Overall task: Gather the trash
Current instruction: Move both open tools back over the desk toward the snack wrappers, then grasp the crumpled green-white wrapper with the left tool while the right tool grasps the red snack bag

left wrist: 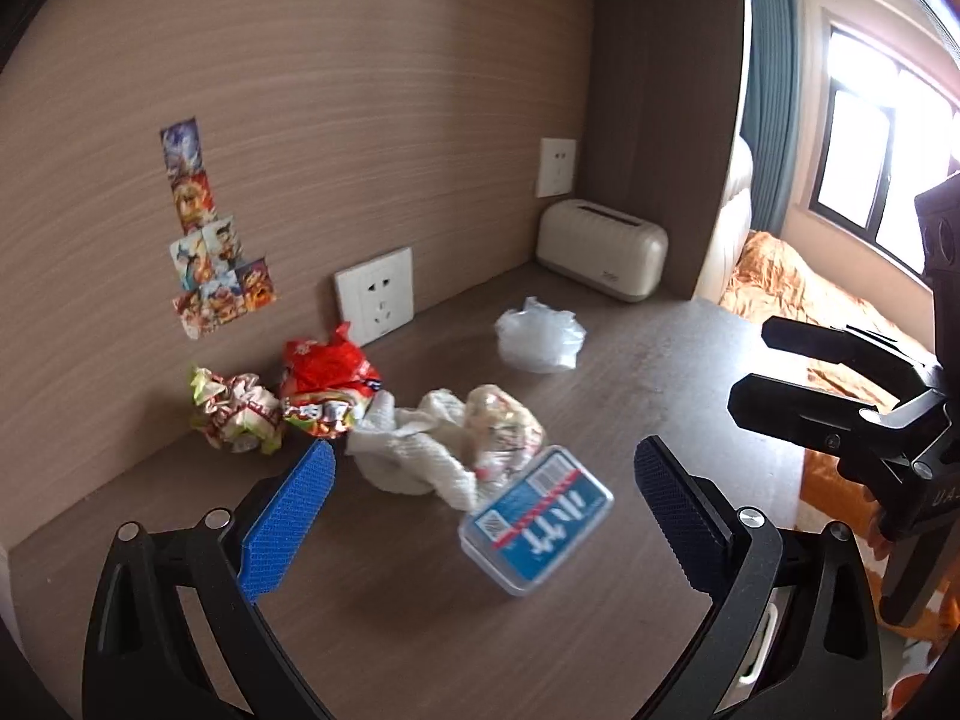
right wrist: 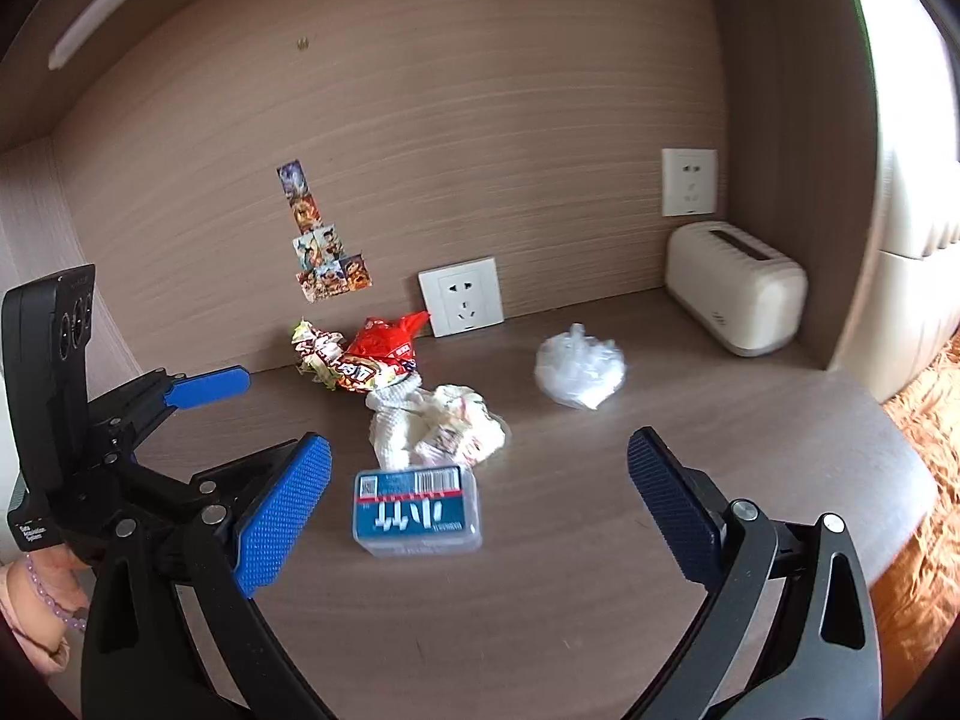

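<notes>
Trash lies on a brown desk (left wrist: 420, 630): a blue-labelled clear plastic box (left wrist: 536, 519) (right wrist: 417, 509), crumpled white tissue with a wrapper (left wrist: 444, 441) (right wrist: 441, 426), a red snack bag (left wrist: 327, 384) (right wrist: 378, 354), a crumpled green-and-white wrapper (left wrist: 234, 411) (right wrist: 315, 351) and a clear plastic bag (left wrist: 539, 336) (right wrist: 579, 366). My left gripper (left wrist: 483, 501) is open and empty, with the box just ahead between its fingers. My right gripper (right wrist: 477, 492) is open and empty, also facing the box. The right gripper shows in the left view (left wrist: 774, 372); the left gripper shows in the right view (right wrist: 252, 414).
A cream tissue box (left wrist: 603, 255) (right wrist: 735, 285) stands at the back right corner. Wall sockets (left wrist: 375, 294) (right wrist: 462, 297) and stickers (left wrist: 210, 264) are on the wooden back panel. The desk's right edge drops to an orange bedspread (left wrist: 792, 294).
</notes>
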